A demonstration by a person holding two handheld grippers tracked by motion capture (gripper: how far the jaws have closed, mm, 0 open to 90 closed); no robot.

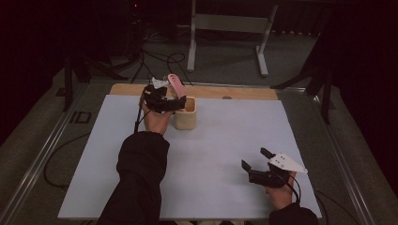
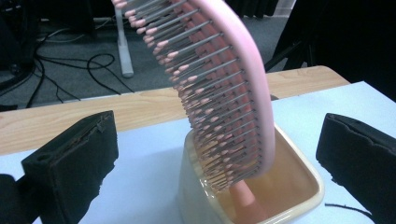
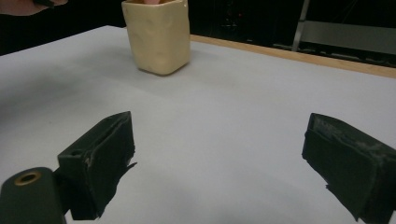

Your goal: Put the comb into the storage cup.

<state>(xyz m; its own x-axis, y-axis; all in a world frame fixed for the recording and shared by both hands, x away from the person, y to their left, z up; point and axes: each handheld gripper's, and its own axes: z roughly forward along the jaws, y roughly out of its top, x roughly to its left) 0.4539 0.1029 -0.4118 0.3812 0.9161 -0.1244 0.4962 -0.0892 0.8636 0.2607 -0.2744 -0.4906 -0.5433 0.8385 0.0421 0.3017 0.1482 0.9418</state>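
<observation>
Left gripper view reveals hairbrush [image 2: 219, 93] bristles inside cup [image 2: 280, 196].

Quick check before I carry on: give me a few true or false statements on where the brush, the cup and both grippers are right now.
1. The pink hairbrush stands handle-down in the cream cup. True.
2. The left gripper is shut on the brush. False: it is open, its fingers apart beside the brush.
3. The right gripper holds the cup. False: it is open, well away from the cup.
4. The cup stands upright on the white mat. True.
</observation>
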